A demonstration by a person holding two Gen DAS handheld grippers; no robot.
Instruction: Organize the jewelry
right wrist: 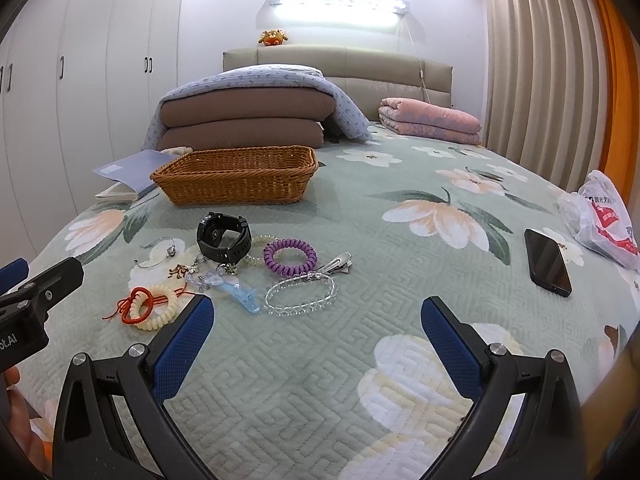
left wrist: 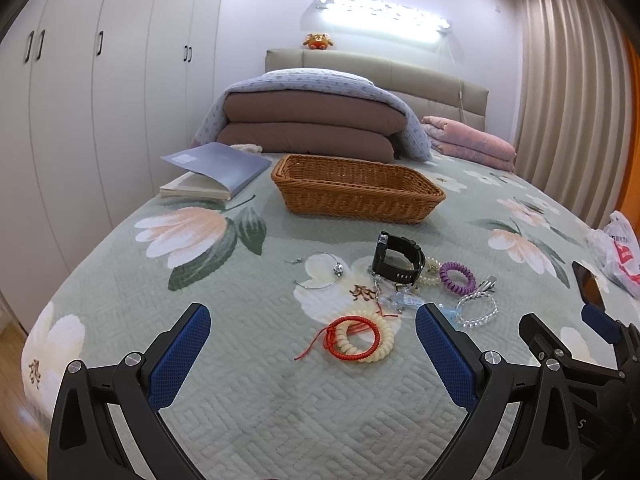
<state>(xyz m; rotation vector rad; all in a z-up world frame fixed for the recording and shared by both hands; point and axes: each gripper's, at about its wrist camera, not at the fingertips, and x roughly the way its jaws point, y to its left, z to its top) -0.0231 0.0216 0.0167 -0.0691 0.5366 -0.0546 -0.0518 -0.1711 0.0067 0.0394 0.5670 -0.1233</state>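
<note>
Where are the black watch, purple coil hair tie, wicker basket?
Black wristwatch (right wrist: 224, 238), right wrist view, case.
Purple spiral plastic hair tie (right wrist: 290, 257), right wrist view, coil's front arc.
Brown woven wicker basket (left wrist: 352, 196), left wrist view, front wall.

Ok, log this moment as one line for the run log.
left gripper open, empty | right gripper open, empty | jewelry loose on bedspread | wicker basket holds nothing visible | black watch untouched

I see a book (left wrist: 218, 168) lying open face-down just left of the folded bedding (left wrist: 308, 120). A phone (right wrist: 547, 262) rests near a plastic bag (right wrist: 604, 212) at the bed's right edge.
</note>
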